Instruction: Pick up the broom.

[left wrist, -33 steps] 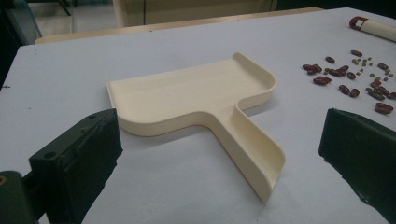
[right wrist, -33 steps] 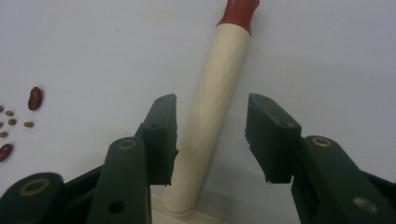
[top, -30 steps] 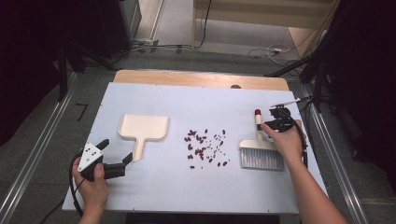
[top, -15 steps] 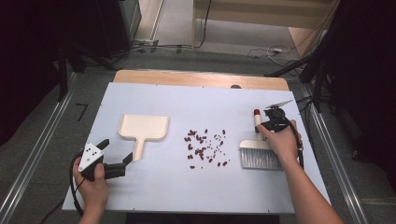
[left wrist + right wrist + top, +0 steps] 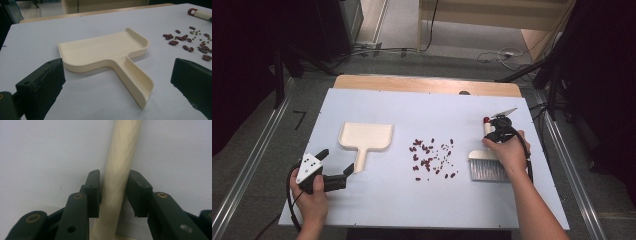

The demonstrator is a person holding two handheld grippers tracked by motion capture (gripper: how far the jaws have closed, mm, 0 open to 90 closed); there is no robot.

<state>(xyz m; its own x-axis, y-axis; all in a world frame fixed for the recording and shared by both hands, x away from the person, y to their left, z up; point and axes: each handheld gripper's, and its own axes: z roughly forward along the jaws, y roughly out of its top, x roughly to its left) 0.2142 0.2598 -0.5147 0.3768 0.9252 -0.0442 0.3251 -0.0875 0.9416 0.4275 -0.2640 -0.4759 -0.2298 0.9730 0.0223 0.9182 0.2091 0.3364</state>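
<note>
The right gripper (image 5: 495, 131) has just been closing and now clamps the brush's cream handle (image 5: 117, 175); gripped so close to the bristles (image 5: 486, 171), the brush (image 5: 486, 161) could twist and scatter the beans (image 5: 432, 159) leftward. The left gripper (image 5: 337, 175) stands spread just near of the dustpan (image 5: 365, 137), touching nothing. One brush, one dustpan, beans by the dozen.

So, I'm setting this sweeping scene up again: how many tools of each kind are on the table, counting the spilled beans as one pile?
Dustpan: 1
Hand brush: 1
Pile of scattered beans: 1
Handheld grippers: 2, the left gripper and the right gripper
Total: 5
</note>
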